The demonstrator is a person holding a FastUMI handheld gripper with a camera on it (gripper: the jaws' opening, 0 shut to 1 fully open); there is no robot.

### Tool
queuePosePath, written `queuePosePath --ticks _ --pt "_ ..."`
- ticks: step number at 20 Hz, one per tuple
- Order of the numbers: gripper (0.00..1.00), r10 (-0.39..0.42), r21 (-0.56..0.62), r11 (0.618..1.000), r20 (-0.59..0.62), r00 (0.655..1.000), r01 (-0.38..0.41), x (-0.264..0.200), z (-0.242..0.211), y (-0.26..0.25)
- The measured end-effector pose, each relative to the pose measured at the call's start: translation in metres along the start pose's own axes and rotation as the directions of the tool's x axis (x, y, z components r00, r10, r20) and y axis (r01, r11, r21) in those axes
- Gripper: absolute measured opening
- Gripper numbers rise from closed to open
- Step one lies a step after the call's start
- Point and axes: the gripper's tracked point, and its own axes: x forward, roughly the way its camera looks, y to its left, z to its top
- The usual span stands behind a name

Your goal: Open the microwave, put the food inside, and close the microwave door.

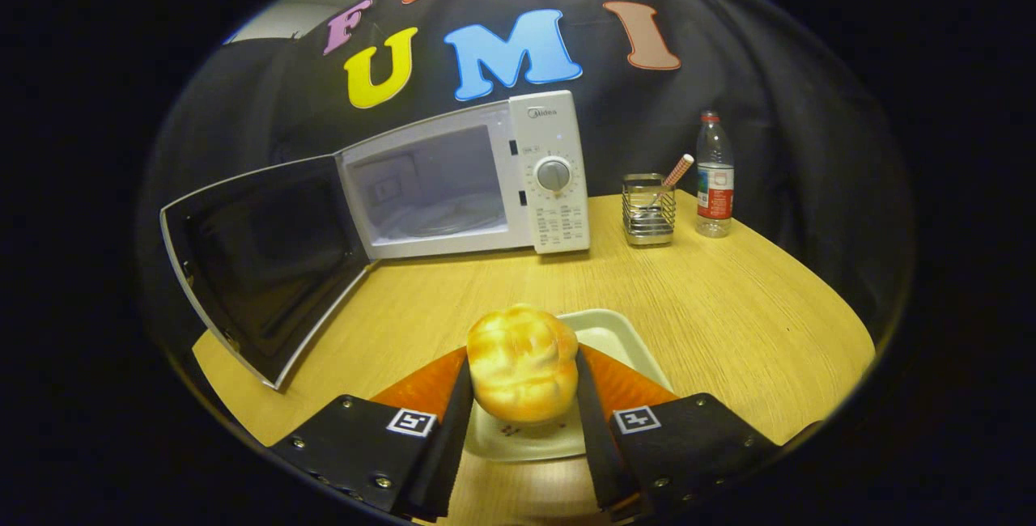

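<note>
The microwave bears the brand "Midea".

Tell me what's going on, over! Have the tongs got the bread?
Tongs shut on bread roll, above white tray. Microwave door swung open, cavity empty. Wooden table clear between roll and microwave. Over.

Bun in my grip, microwave open

My gripper pinches the bun above the tray; the microwave door stands open beyond.
</note>
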Motion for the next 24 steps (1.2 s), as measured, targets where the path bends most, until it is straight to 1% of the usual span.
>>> queuePosePath --ticks 4,10,14,18,21,24 --pt "0.65 0.111 0.078 0.990 0.090 0.990 -0.118 -0.003 0.027 0.053" --pt "0.65 0.171 0.096 0.977 0.166 0.971 -0.188 0.011 0.058 0.115" --pt "0.64 0.160 0.146 0.970 0.214 0.964 -0.194 0.035 0.087 0.144" --pt "0.64 0.136 0.212 0.958 0.263 0.955 -0.195 0.075 0.110 0.163" --pt "0.65 0.107 0.244 0.953 0.283 0.953 -0.179 0.110 0.117 0.169" --pt "0.65 0.087 0.300 0.939 0.269 0.959 -0.169 0.147 0.119 0.175"
